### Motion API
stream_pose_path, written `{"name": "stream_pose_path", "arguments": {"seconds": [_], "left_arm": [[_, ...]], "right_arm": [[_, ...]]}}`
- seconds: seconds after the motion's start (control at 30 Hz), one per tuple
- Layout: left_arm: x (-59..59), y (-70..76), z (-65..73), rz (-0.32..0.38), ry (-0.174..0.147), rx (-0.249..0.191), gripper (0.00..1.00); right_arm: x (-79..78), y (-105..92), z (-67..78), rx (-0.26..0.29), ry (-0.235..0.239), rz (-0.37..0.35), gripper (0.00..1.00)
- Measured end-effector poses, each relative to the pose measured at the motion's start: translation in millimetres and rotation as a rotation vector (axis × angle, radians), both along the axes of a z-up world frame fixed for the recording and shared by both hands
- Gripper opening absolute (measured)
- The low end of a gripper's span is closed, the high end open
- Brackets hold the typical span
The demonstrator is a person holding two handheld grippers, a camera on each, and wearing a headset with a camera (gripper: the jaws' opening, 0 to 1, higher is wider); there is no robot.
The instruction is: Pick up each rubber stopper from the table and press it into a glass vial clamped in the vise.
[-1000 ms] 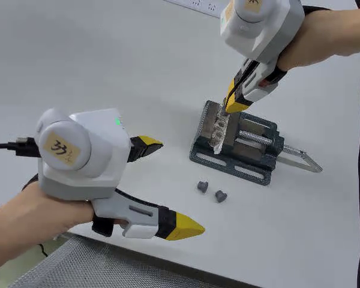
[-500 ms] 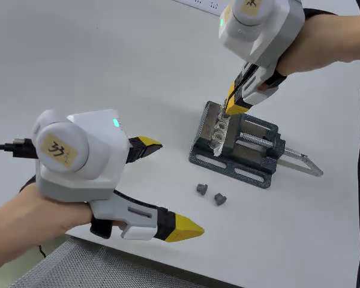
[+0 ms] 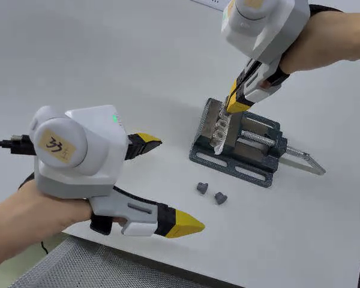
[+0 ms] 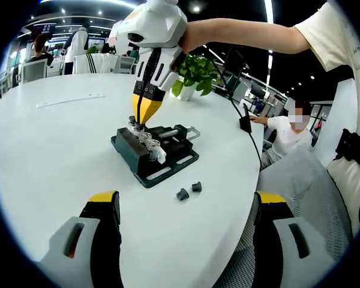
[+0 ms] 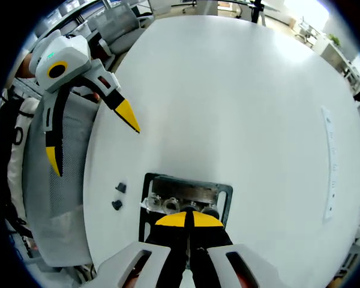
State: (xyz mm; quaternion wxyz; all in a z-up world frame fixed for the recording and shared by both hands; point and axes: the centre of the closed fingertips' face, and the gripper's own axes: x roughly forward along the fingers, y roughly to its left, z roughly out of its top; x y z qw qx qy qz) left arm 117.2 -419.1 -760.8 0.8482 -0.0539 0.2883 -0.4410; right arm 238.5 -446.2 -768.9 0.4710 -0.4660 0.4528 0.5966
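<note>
We see right gripper [image 3: 235, 108] jaws together over vials [image 3: 220, 127], any hold unclear | left gripper [image 3: 179, 184] wide apart, empty | stoppers [image 3: 203, 188] just ahead, nearer it

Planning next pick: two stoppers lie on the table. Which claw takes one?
Left, probably. The left claw is open, empty and nearer the stoppers; the right claw is shut over the vials in the vise.

We note white table [image 3: 96, 66] bearing dark vise [image 3: 259, 150]; near its base one rubber stopper [image 3: 202, 188], another stopper [image 3: 221, 197] alongside.
</note>
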Motion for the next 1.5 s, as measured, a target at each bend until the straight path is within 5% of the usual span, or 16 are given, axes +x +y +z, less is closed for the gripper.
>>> {"name": "stream_pose_path", "arguments": {"seconds": [0.6,1.03,1.27,1.3,1.5], "left_arm": [[2.9,-3.5,-0.1,0.004,0.002,-0.013,0.91],[3.6,-7.0,3.7,0.0,-0.009,-0.012,0.91],[3.8,-6.1,9.8,-0.004,-0.02,-0.007,0.91],[4.1,-5.7,11.1,-0.006,-0.023,-0.005,0.91],[6.9,-4.2,12.9,-0.01,-0.027,0.009,0.91]], "right_arm": [[2.8,2.1,-1.2,-0.018,-0.012,-0.025,0.0],[1.0,1.2,-1.6,-0.055,-0.091,0.021,0.0],[5.7,0.8,-0.2,0.019,-0.056,-0.028,0.0],[5.3,2.1,-0.3,0.032,-0.033,-0.096,0.0],[5.7,1.4,-0.5,0.021,-0.07,-0.027,0.0]]}}
